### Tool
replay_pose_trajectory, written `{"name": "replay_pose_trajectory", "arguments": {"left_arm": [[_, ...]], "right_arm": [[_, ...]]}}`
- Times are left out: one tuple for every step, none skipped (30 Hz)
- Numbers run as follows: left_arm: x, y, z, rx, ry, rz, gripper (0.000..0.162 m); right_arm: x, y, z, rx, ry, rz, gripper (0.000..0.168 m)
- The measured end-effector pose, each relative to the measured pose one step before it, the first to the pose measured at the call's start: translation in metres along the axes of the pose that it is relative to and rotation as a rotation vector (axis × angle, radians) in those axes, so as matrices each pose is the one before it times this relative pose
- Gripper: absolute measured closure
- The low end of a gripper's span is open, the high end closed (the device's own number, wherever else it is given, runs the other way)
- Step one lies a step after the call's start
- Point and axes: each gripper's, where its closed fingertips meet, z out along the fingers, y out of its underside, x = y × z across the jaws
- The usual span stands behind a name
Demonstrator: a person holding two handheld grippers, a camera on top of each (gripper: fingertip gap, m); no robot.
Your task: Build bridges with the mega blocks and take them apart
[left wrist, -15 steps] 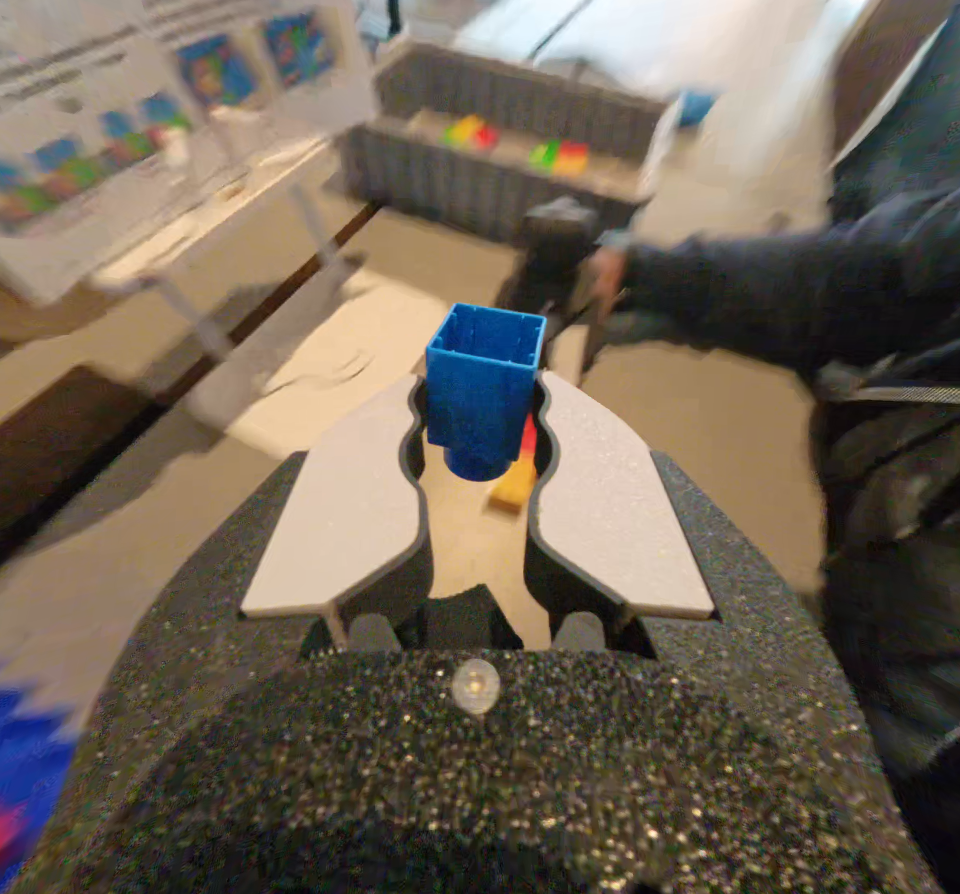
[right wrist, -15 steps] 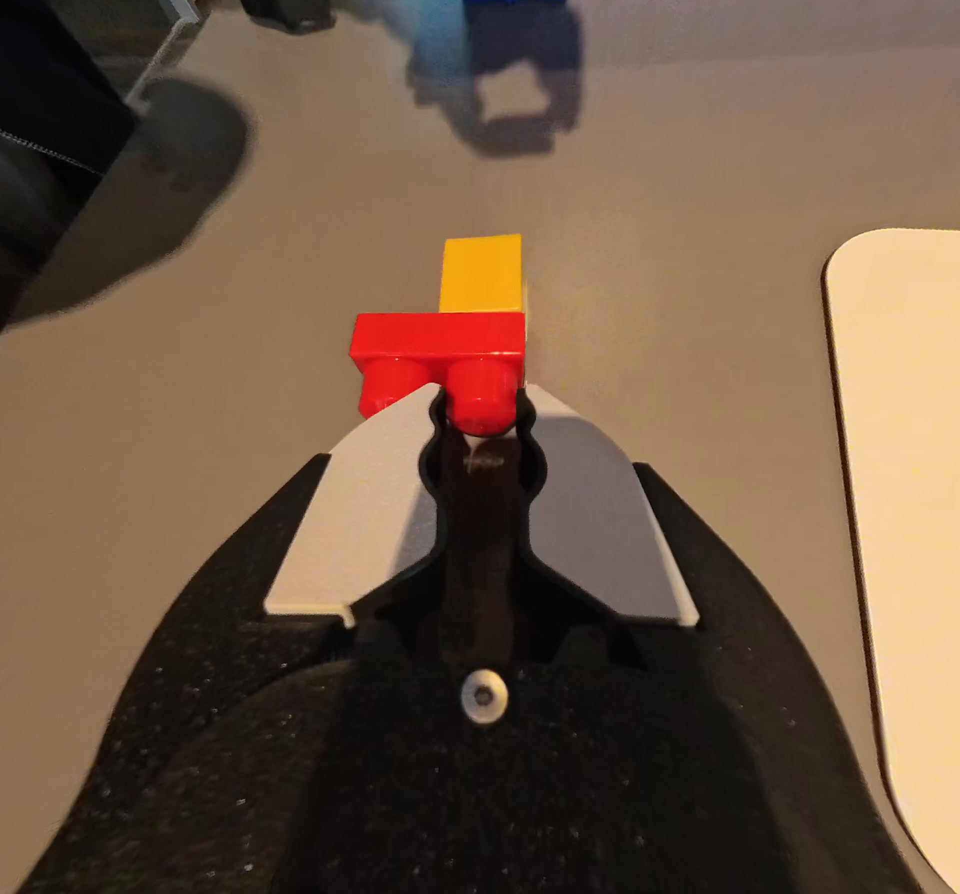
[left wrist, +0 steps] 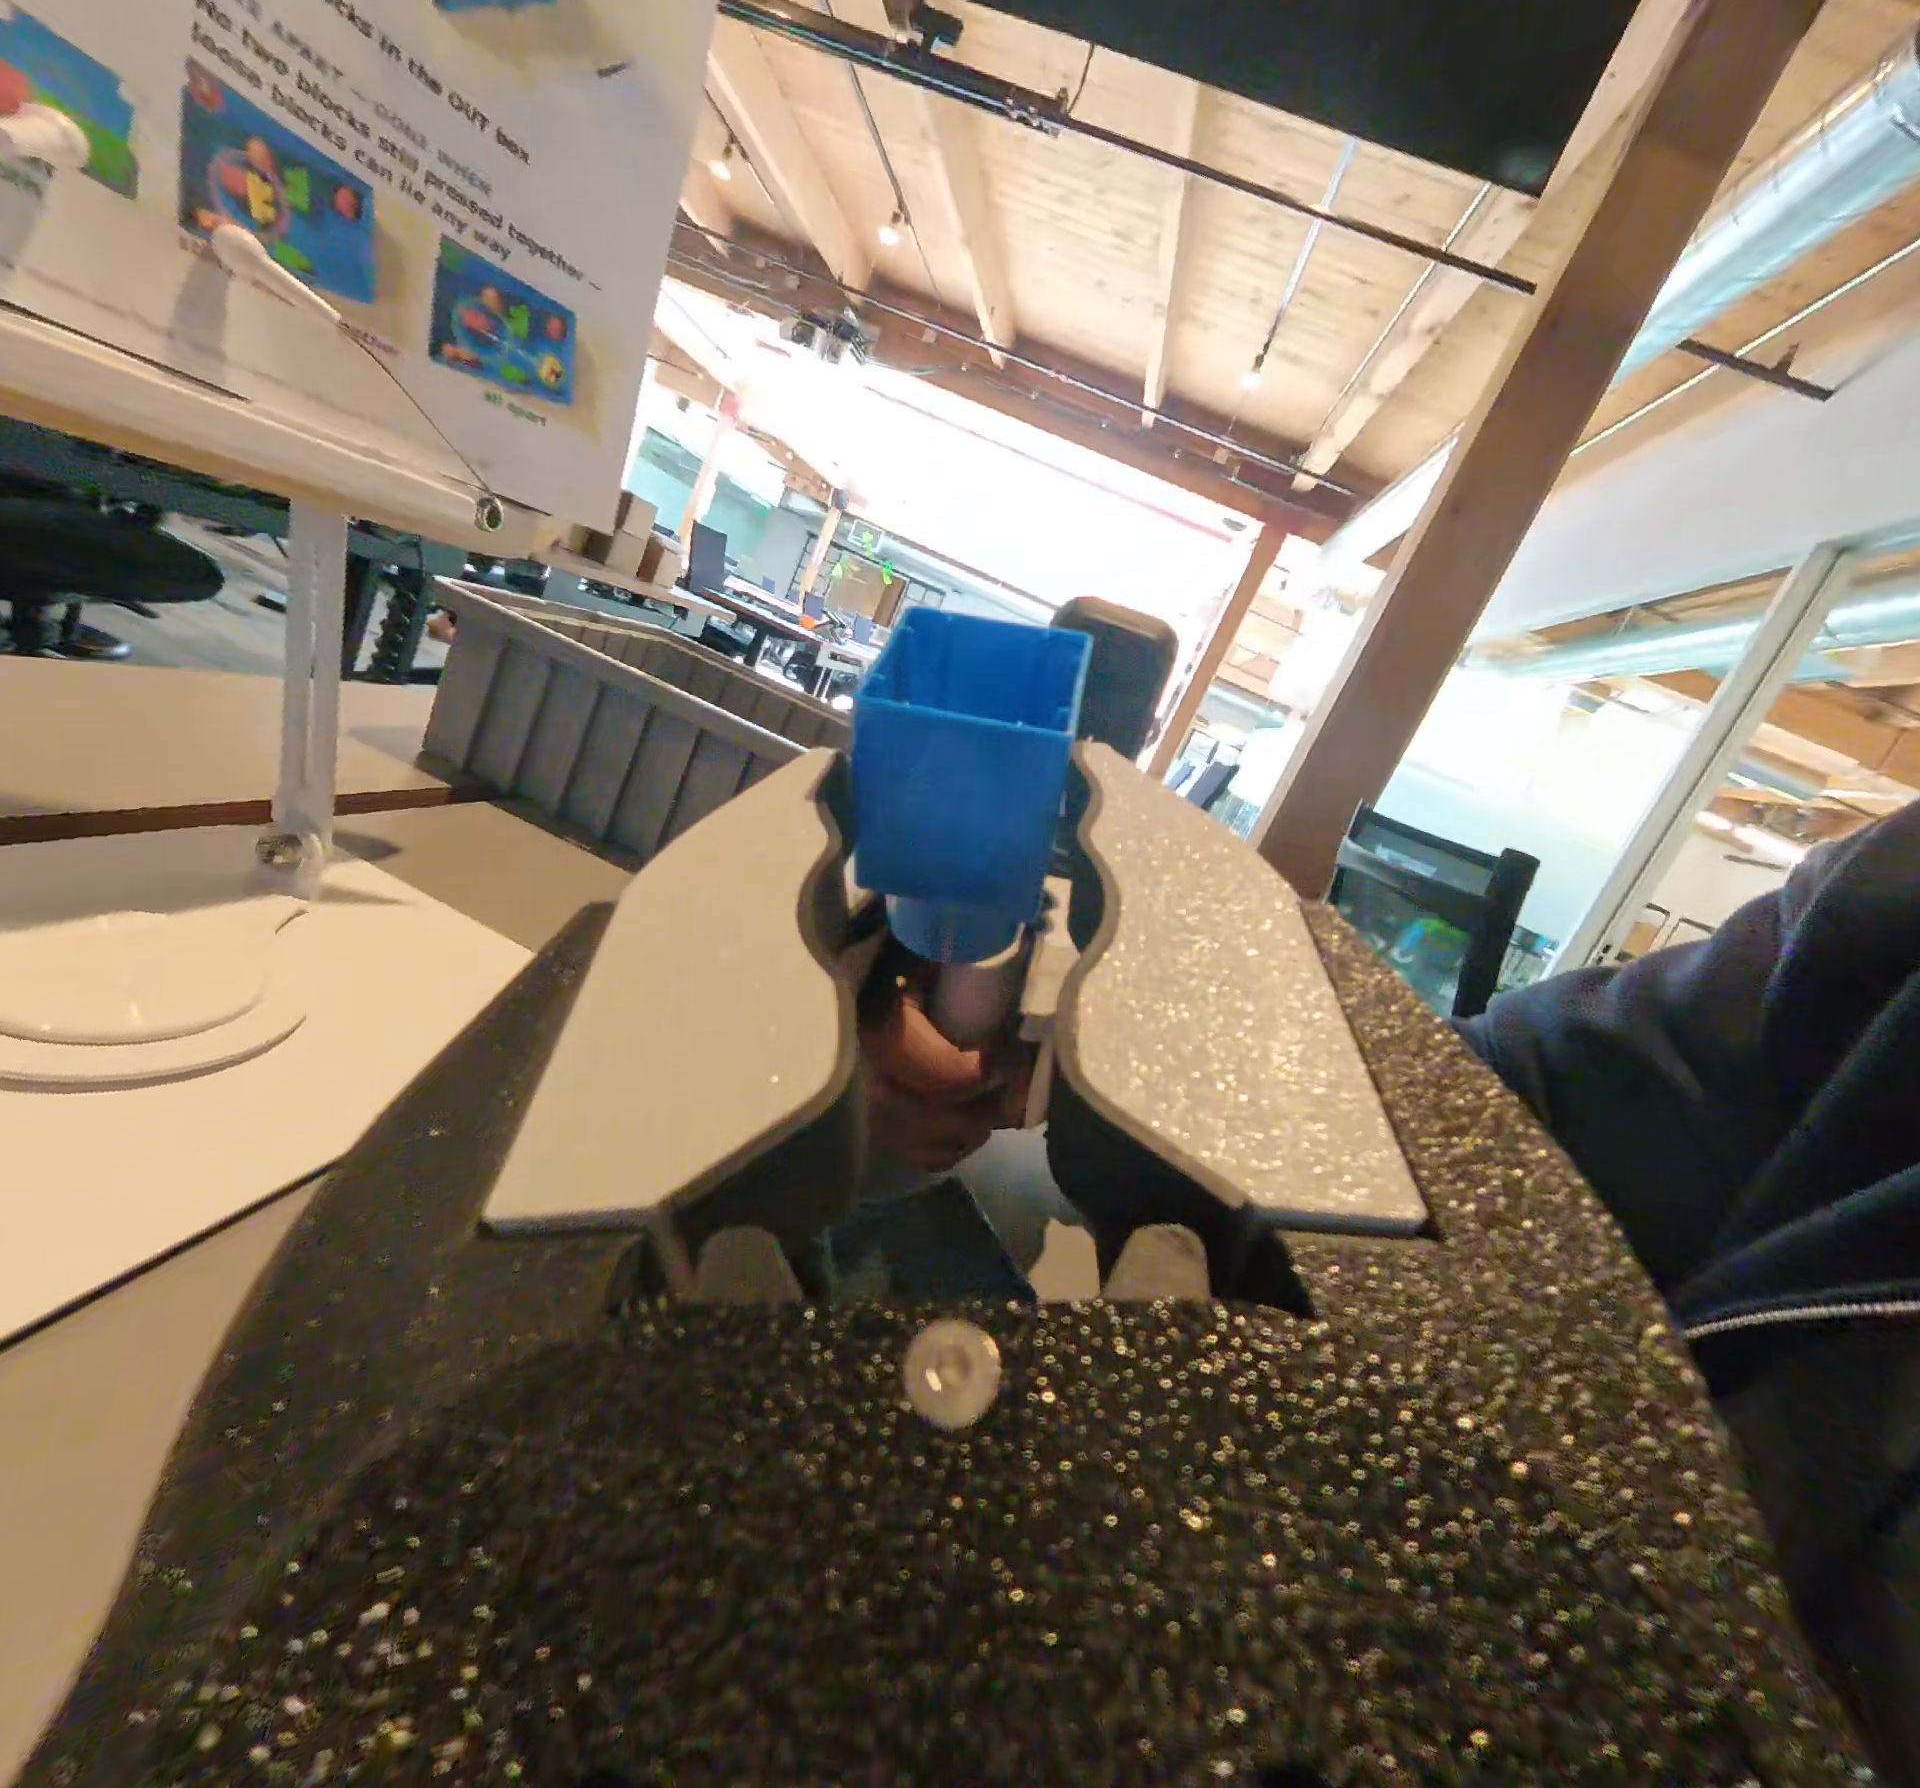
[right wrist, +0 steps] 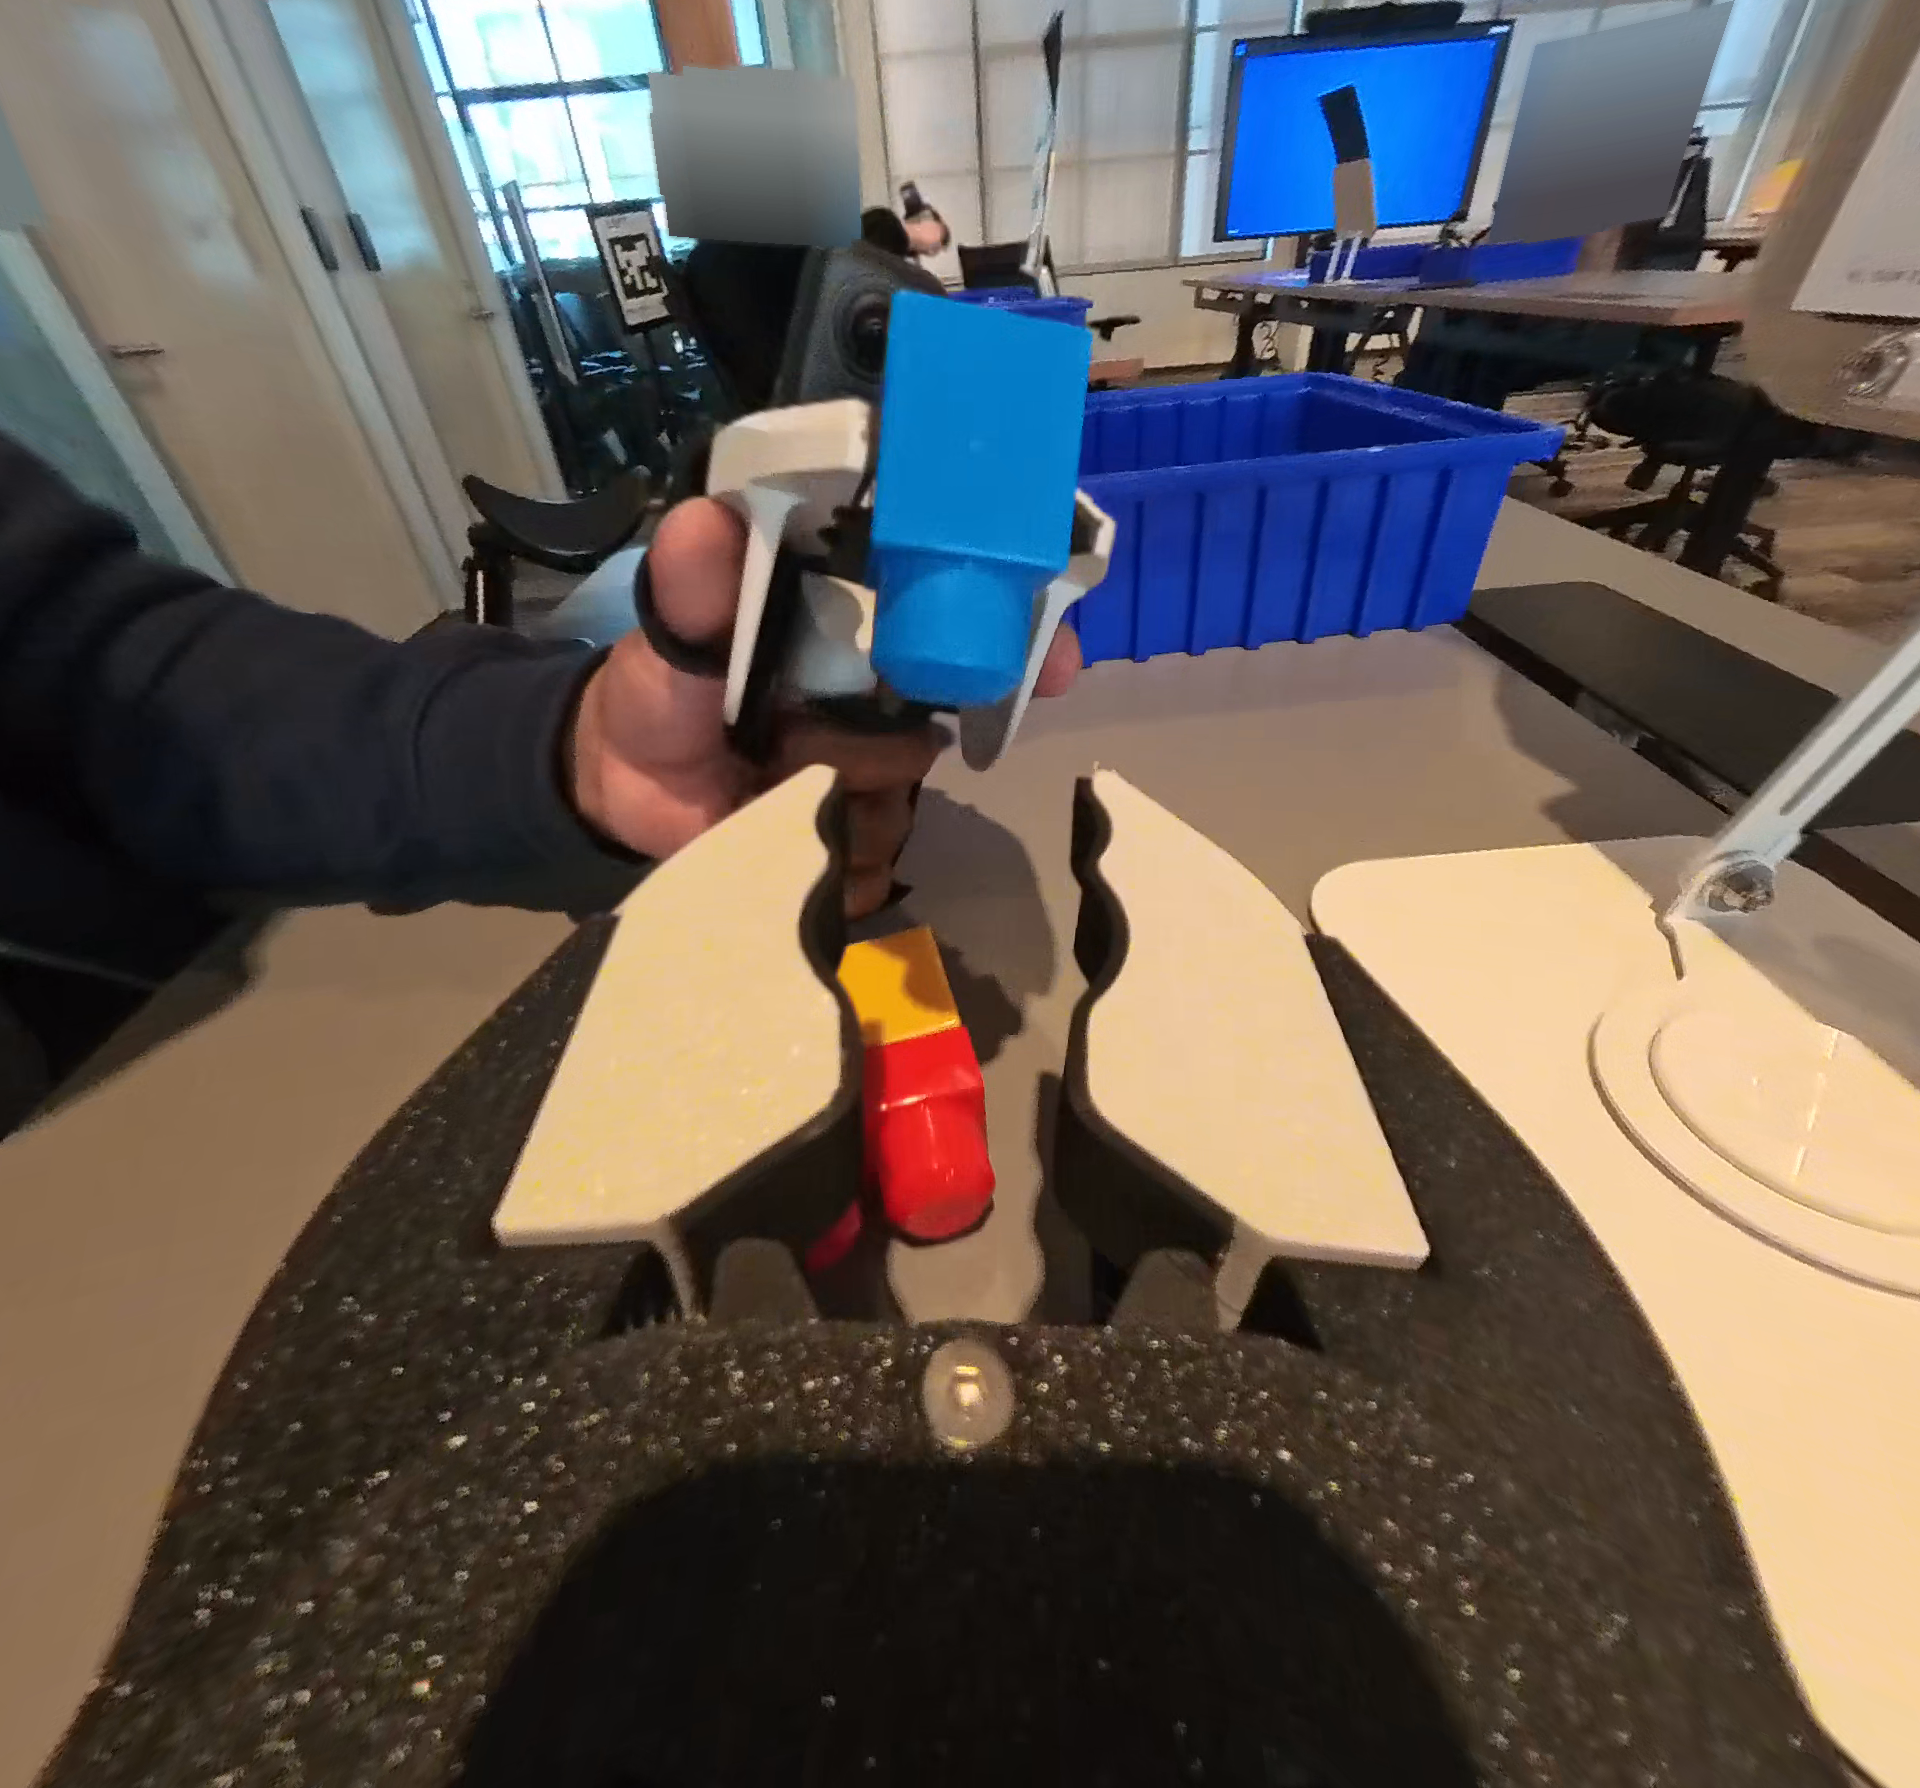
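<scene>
- The left gripper (left wrist: 961, 808) is clamped on 1 blue block (left wrist: 961, 782) at frame centre, hollow side up.
- The right gripper (right wrist: 951, 829) stands apart, holding nothing.
- Below it on the table (right wrist: 1299, 730), the yellow block (right wrist: 899, 985) joins the red block (right wrist: 925, 1136).
- A blue bin (right wrist: 1309, 512) sits upper right.

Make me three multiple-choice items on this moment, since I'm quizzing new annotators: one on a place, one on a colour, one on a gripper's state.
1. Where do the joined red and yellow blocks lie?
A. in the blue bin
B. on the table
C. in the left gripper

2. What colour is the block held by the left gripper?
A. blue
B. green
C. red

3. How is the right gripper?
A. shut on a block
B. open
C. out of view

Answers:
1 B: the red and yellow blocks rest on the table.
2 A: the left gripper clamps a blue block.
3 B: the right gripper holds nothing, fingers apart.
</scene>
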Motion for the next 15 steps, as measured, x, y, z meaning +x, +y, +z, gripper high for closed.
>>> {"name": "replay_pose_trajectory", "arguments": {"left_arm": [[-0.00068,0.00153,-0.00023,-0.0056,-0.0079,0.0134,0.124],[-0.00211,0.00130,-0.00026,-0.0083,-0.0149,0.0123,0.124],[-0.00107,0.00116,-0.00003,-0.0110,-0.0049,0.0071,0.124],[-0.00086,0.00059,-0.00005,-0.0069,-0.0013,0.0023,0.124],[-0.00106,0.00079,-0.00010,-0.0058,-0.0028,0.0003,0.124],[-0.00114,0.00115,0.00013,-0.0069,-0.0040,-0.0009,0.124],[-0.00079,0.00127,0.00012,-0.0072,-0.0038,0.0009,0.124],[-0.00059,0.00066,-0.00004,-0.0026,-0.0031,0.0043,0.124],[-0.00036,0.00004,-0.00012,-0.0004,-0.0012,0.0034,0.124],[-0.00030,0.00026,0.00010,-0.0031,-0.0011,0.0014,0.124],[-0.00061,0.00098,0.00025,-0.0090,-0.0029,0.0026,0.124],[-0.00019,0.00128,0.00037,-0.0103,-0.0026,0.0069,0.124],[0.00033,0.00174,0.00064,-0.0125,-0.0004,0.0097,0.124],[0.00050,0.00207,0.00090,-0.0142,-0.0010,0.0112,0.124],[0.00030,0.00091,0.00068,-0.0048,-0.0036,0.0094,0.124]], "right_arm": [[0.00000,-0.00019,0.00401,0.0012,0.0098,-0.0012,0.127],[-0.00074,-0.00011,0.00359,0.0025,0.0056,-0.0055,0.127],[-0.00106,-0.00034,0.00315,0.0041,0.0009,-0.0017,0.128],[-0.00001,0.00036,0.00297,-0.0010,0.0024,0.0041,0.128],[0.00090,0.00052,0.00247,-0.0024,0.0062,0.0043,0.129],[0.00116,-0.00049,0.00142,0.0057,0.0076,0.0032,0.131],[0.00087,-0.00143,0.00048,0.0122,0.0044,0.0063,0.133],[0.00012,-0.00185,-0.00009,0.0127,-0.0032,0.0101,0.134],[0.00004,-0.00125,-0.00059,0.0084,-0.0063,0.0107,0.134],[0.00044,-0.00078,-0.00091,0.0041,-0.0025,0.0078,0.135],[0.00083,-0.00069,-0.00120,0.0042,0.0002,0.0056,0.136],[0.00079,-0.00112,-0.00113,0.0051,0.0011,0.0072,0.138],[0.00073,-0.00139,-0.00102,0.0054,0.0008,0.0082,0.139],[0.00040,-0.00118,-0.00082,0.0034,0.0000,0.0060,0.141],[0.00004,-0.00001,-0.00026,-0.0042,-0.0011,0.0024,0.141]]}}
